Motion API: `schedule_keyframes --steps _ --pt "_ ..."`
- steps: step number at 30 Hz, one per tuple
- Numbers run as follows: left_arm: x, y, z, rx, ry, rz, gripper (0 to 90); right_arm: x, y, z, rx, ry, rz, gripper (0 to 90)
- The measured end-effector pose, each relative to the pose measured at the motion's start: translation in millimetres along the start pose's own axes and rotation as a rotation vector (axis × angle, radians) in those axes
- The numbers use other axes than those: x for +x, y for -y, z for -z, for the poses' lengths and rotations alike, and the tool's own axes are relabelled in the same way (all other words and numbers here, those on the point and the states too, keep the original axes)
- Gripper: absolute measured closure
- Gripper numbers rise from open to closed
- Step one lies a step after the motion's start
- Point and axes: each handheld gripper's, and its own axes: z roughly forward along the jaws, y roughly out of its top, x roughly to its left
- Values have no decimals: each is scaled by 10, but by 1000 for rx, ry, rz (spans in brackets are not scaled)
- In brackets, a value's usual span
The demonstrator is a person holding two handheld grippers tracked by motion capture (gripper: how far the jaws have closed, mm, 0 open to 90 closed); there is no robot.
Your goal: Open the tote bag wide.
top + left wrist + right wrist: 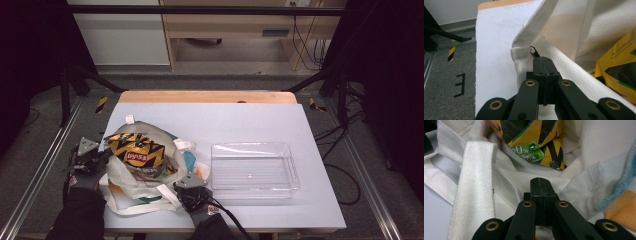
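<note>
Chip bag (137, 152) lying in the mouth of the tote (150, 200), left of centre in the high view, long axis running upper left to lower right. Left gripper (102, 159) at the tote's left edge, jaws pinched together on the rim by the strap (534, 37). Right gripper (191, 192) at the lower right, likewise clamped on cloth. Tray (292, 170) well apart, right of the tote.

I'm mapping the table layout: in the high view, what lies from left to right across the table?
left gripper → chip bag sitting in the tote bag → right gripper → clear plastic tray.
</note>
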Motion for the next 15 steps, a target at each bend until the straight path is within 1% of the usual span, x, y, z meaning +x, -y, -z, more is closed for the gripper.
schedule_keyframes --steps 1,3,8,13,15 --pt "-11 3 -6 0 -2 -1 898 -1 0 0 0 0 0 900" --pt "-26 14 -23 11 -6 -17 898 -1 0 0 0 -1 -1 900" --pt "-35 34 -61 33 -11 -18 898 -2 -1 0 0 -1 -3 900" --pt "-17 26 -32 22 -1 -8 897 -3 -12 11 -8 -6 -15 900" --pt "-9 14 5 -2 4 4 895 -4 -25 31 -17 -5 -13 898"
